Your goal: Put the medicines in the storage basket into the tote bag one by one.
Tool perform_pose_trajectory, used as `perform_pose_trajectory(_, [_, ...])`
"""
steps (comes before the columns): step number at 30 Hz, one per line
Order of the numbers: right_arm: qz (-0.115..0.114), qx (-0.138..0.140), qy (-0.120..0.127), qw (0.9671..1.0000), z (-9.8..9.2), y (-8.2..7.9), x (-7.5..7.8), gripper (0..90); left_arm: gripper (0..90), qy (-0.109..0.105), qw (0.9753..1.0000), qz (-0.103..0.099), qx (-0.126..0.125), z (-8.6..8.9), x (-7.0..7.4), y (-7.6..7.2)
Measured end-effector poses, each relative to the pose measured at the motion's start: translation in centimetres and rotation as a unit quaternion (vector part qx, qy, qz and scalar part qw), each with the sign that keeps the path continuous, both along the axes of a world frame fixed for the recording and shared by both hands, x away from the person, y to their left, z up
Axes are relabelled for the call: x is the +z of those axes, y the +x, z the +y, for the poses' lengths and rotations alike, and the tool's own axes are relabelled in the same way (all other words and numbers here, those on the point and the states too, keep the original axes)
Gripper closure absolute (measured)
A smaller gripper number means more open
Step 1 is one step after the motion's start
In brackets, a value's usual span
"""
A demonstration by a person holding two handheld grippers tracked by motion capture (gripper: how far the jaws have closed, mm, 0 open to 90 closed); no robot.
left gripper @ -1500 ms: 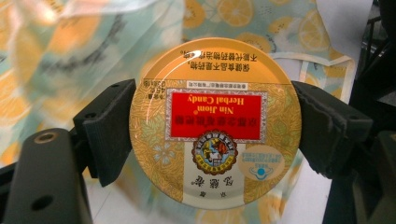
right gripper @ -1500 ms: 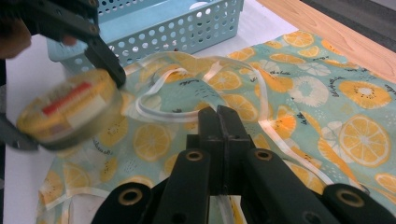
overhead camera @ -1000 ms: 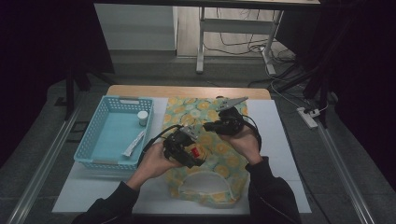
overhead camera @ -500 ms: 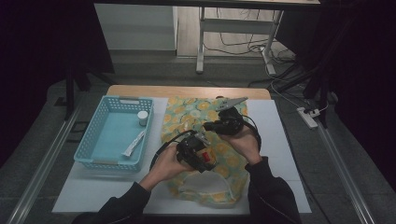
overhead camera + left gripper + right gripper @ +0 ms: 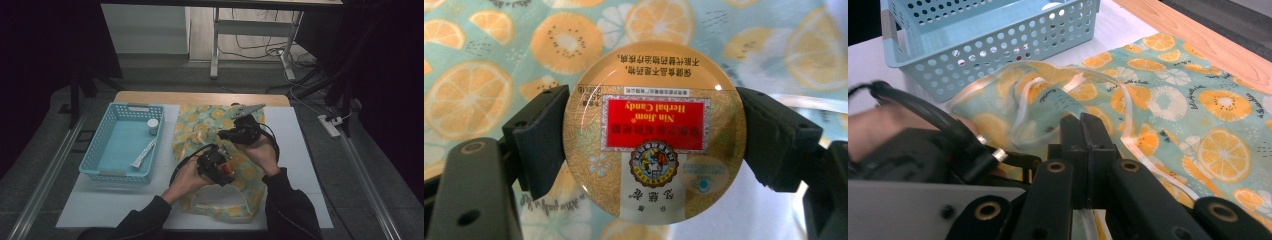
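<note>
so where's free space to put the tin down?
Bare mat right of the bag; bare mat in front of the basket; basket floor left of the tube. Crowded mid-bag: left tool holds the tin, right tool pinches the strap.

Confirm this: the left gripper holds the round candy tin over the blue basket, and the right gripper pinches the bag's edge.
Not over the basket. The left gripper holds the candy tin over the fruit-print bag, as the high view shows; the blue basket sits apart.

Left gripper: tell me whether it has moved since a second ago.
Yes. In the high view the left gripper with its candy tin has shifted rightward, away from the blue basket, over the bag.
</note>
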State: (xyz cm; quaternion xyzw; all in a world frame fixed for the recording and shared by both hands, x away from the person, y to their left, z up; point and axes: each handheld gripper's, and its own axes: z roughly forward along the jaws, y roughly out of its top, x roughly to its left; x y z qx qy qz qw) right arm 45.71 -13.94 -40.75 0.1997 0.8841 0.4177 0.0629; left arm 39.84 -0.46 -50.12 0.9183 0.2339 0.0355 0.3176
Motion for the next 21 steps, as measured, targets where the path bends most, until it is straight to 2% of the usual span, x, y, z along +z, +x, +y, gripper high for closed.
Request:
perform_pose_trajectory(6, [-0.002, -0.001, -0.002, 1.0000, 0.1, 0.0, -0.1, 90.0, 20.2, 0.003, 0.9997, -0.008, 0.021, -0.2, -1.0, 0.5])
perform_pose_trajectory(12, [-0.003, -0.001, -0.004, 1.0000, 0.1, 0.0, -0.1, 90.0, 20.0, 0.010, 0.9993, -0.014, 0.032, -0.4, -1.6, 1.1])
perform_pose_trajectory(15, [-0.004, -0.002, -0.005, 1.0000, 0.1, 0.0, -0.1, 90.0, 19.8, 0.020, 0.9991, -0.017, 0.034, -0.4, -1.8, 1.4])
perform_pose_trajectory(17, [-0.003, -0.002, -0.005, 1.0000, 0.1, 0.0, -0.2, 90.0, 18.3, 0.016, 0.9991, -0.017, 0.035, -0.3, -1.9, 1.4])
perform_pose_trajectory(19, [-0.003, -0.002, -0.006, 1.0000, 0.1, 0.0, -0.2, 90.0, 12.3, 0.004, 0.9989, -0.015, 0.043, -0.4, -1.9, 1.3])
perform_pose_trajectory(21, [-0.004, -0.002, -0.005, 1.0000, 0.1, 0.0, -0.2, 90.0, 10.4, 0.004, 0.9991, -0.017, 0.040, -0.3, -1.6, 1.1])
